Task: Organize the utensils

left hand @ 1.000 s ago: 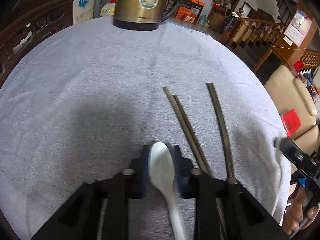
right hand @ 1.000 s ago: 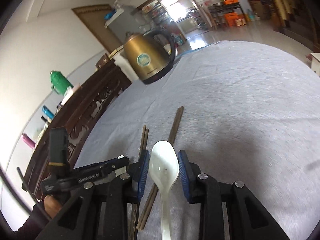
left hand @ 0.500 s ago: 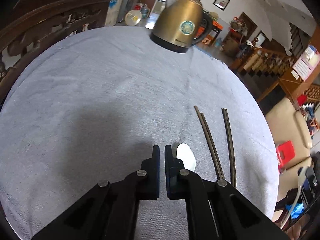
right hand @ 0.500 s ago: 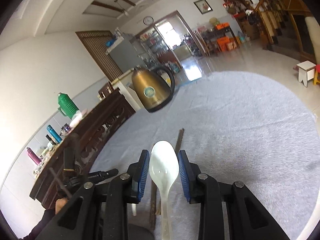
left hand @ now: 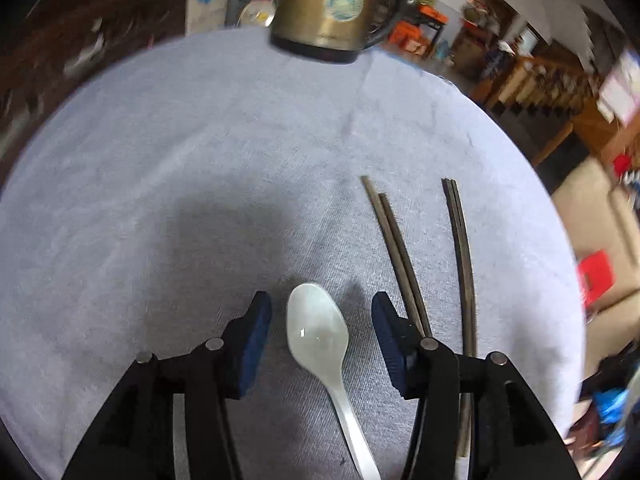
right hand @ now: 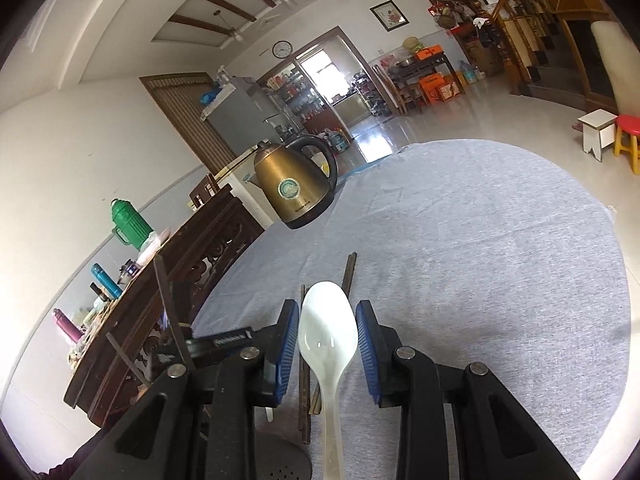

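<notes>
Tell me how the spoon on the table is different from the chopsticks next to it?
The white spoon is glossy with a round bowl; the chopsticks are dark, thin sticks. The white spoon lies between the open fingers of the left gripper; the chopsticks lie outside them, to the right. Both rest flat on the grey cloth.

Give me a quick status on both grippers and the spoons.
Left gripper open around table spoon. Right gripper shut on second spoon. Chopsticks alongside, nothing blocking.
</notes>
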`<action>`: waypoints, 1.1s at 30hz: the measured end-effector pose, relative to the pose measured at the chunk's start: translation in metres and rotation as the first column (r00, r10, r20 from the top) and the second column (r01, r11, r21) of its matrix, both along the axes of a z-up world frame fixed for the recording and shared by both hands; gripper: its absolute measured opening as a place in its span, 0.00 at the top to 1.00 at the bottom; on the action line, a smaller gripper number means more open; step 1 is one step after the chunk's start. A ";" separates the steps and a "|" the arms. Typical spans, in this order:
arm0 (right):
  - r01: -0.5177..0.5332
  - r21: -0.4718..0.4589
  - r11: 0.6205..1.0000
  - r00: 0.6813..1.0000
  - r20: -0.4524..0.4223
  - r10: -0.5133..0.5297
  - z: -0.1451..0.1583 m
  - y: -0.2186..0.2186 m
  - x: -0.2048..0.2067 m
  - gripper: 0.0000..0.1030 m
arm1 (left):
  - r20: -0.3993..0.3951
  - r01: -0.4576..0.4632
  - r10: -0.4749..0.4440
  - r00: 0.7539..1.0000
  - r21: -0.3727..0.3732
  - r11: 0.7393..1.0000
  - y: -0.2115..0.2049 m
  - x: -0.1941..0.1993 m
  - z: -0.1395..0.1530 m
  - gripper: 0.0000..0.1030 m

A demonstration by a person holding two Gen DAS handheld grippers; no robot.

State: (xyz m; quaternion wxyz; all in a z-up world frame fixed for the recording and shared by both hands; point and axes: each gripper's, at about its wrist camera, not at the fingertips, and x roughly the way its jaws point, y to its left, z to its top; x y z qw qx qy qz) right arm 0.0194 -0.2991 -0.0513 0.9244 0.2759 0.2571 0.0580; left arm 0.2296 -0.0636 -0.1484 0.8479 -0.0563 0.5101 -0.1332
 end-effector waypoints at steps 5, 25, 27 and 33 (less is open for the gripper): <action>-0.005 0.019 1.000 1.000 0.004 0.004 -0.004 -0.003 0.001 0.69 | 0.020 0.022 -0.023 1.000 0.018 1.000 0.001 -0.001 -0.001 0.91; -0.084 0.049 0.995 0.956 0.284 0.067 0.068 0.030 -0.056 0.69 | 0.333 -0.253 0.297 0.895 -0.170 0.952 0.138 -0.110 0.100 0.93; -0.108 0.047 0.993 0.941 0.328 0.087 0.075 0.041 -0.061 0.69 | 0.391 -0.262 0.321 0.862 -0.199 0.944 0.143 -0.130 0.120 0.93; -0.147 0.018 0.989 0.918 0.374 0.130 0.078 0.080 -0.058 0.69 | 0.610 -0.146 0.290 0.738 -0.275 0.950 0.121 -0.193 0.186 0.93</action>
